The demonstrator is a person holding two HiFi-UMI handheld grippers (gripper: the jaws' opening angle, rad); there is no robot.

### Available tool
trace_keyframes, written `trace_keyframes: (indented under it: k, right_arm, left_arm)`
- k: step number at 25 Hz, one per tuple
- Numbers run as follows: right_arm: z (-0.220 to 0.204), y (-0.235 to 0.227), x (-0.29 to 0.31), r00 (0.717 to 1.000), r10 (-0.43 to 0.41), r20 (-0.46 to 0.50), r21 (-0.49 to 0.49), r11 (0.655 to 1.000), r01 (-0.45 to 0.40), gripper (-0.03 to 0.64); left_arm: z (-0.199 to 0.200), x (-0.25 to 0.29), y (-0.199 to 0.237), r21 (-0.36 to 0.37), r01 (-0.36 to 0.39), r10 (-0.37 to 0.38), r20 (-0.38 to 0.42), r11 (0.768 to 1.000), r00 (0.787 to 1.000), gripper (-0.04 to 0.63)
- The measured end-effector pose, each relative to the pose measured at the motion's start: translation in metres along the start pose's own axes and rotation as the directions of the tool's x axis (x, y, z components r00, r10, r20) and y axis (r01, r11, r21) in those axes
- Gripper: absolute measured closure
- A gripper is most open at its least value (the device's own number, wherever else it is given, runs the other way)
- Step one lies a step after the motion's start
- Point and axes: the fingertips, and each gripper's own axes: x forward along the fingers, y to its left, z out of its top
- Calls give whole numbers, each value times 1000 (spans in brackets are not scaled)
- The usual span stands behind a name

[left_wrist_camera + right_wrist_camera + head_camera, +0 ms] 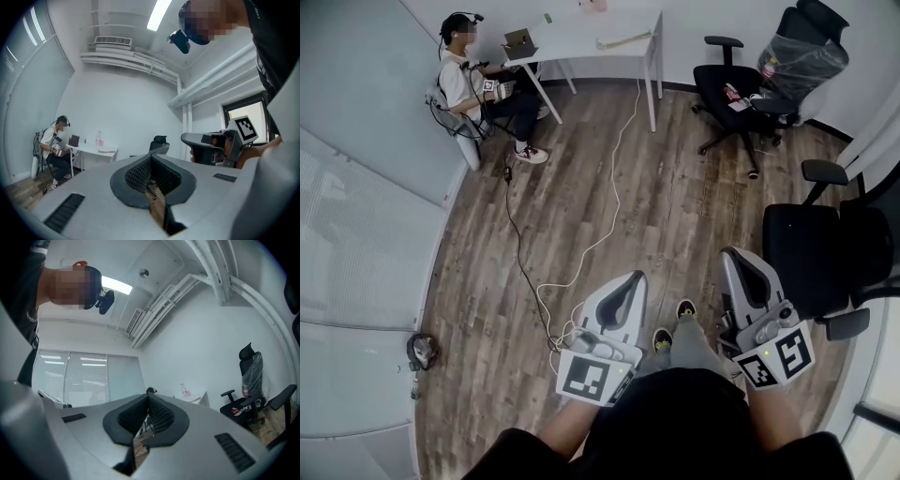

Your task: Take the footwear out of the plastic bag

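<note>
No plastic bag with footwear shows in any view. I stand on a wooden floor [675,206] and hold both grippers in front of my waist, pointing forward. My left gripper [631,277] has its jaws pressed together with nothing between them; in the left gripper view the ribbed pads [140,172] meet at the tip of the left gripper [151,157]. My right gripper [732,252] is likewise shut and empty, and the right gripper [149,397] shows its pads closed in its own view. The right gripper [211,146] also shows in the left gripper view.
A person [478,89] sits at the far left beside a white table [591,37]. An office chair partly wrapped in plastic [778,70] stands at the back right, and another black chair [811,248] is close on my right. A white cable [609,169] runs across the floor.
</note>
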Motion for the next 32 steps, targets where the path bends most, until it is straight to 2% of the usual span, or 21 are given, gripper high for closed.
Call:
trace_keyframes:
  k: [7, 16, 22, 26, 32]
  right_arm:
    - [-11, -33, 37, 1000, 3, -22, -36, 999, -4, 600]
    - [-8, -123, 119, 1000, 22, -13, -13, 1000, -22, 599]
    - [11, -186, 163, 999, 24, 35, 1, 1000, -24, 600]
    - [20, -227, 182, 998, 21, 67, 20, 1000, -23, 598]
    - [16, -263, 201, 998, 8, 68, 51, 999, -11, 599]
  left_arm:
    - [-5, 50, 27, 3, 6, -6, -2, 1000, 1000, 572]
    - [5, 164, 68, 21, 18, -17, -44, 1000, 999, 572]
    - [29, 233, 91, 93, -23, 28, -52, 995, 998, 572]
    - [46, 275, 90, 128, -13, 16, -20, 992, 1000, 572]
    - [32, 306, 98, 97, -17, 24, -74, 995, 997, 572]
